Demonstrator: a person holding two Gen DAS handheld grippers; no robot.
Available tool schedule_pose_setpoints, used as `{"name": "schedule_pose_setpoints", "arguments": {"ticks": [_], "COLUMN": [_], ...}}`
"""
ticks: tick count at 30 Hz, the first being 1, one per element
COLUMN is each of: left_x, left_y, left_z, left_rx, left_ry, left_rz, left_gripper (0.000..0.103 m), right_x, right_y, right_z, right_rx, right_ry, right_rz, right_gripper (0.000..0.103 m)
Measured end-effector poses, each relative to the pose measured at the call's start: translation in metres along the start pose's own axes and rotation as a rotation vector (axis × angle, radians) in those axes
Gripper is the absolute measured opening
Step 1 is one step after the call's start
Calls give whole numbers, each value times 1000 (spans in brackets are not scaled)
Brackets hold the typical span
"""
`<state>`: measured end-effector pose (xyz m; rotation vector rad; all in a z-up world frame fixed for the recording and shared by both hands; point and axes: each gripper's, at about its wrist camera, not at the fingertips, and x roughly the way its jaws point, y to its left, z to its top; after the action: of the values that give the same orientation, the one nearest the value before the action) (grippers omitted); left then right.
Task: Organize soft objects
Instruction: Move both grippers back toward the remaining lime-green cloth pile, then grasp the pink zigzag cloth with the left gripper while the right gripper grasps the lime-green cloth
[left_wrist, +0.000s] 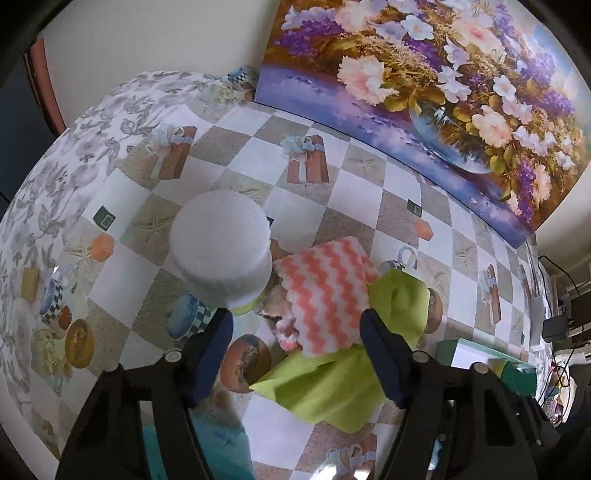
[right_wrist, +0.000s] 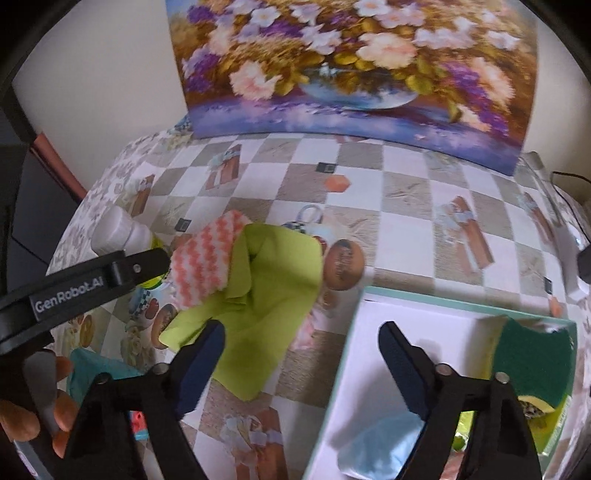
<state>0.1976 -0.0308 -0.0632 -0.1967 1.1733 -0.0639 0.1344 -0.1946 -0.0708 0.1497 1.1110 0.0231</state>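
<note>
A pink and white zigzag cloth (left_wrist: 327, 295) lies on a lime green cloth (left_wrist: 332, 384) on the checkered table. My left gripper (left_wrist: 297, 354) is open just above and in front of both cloths, holding nothing. In the right wrist view the zigzag cloth (right_wrist: 205, 266) and the green cloth (right_wrist: 266, 306) lie left of a white box with a teal rim (right_wrist: 354, 314). The box holds a green scouring sponge (right_wrist: 532, 358) and a light blue soft item (right_wrist: 380, 446). My right gripper (right_wrist: 301, 360) is open and empty above the box's left edge.
A white cylindrical container (left_wrist: 221, 251) stands left of the cloths. A teal cloth (left_wrist: 221, 443) lies near the front edge. A large flower painting (left_wrist: 424, 74) leans against the wall at the back. The box corner (left_wrist: 487, 362) shows at the right.
</note>
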Motion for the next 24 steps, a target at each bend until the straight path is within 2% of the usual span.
{"name": "schedule_pose_setpoints", "arguments": {"ticks": [4, 8, 12, 15, 17, 21, 24], "left_x": [7, 12, 18, 21, 21, 23, 25], "left_y": [1, 1, 0, -1, -2, -1, -1], "left_z": [4, 4, 3, 1, 1, 0, 0], "left_rx": [-13, -16, -16, -14, -12, -13, -17], "left_ry": [11, 23, 40, 49, 48, 52, 56], "left_rz": [-23, -35, -44, -44, -42, -39, -37], "left_gripper": [70, 66, 62, 59, 59, 59, 59], "right_x": [18, 37, 52, 61, 64, 69, 70], "right_y": [9, 18, 22, 25, 27, 32, 35], "right_z": [2, 1, -4, -8, -9, -10, -12], "right_rx": [-15, -32, -30, -25, -27, -42, -71], "right_ry": [33, 71, 102, 120, 125, 117, 113], "right_rz": [34, 28, 40, 49, 46, 27, -2], "right_gripper": [79, 69, 66, 60, 56, 54, 42]}}
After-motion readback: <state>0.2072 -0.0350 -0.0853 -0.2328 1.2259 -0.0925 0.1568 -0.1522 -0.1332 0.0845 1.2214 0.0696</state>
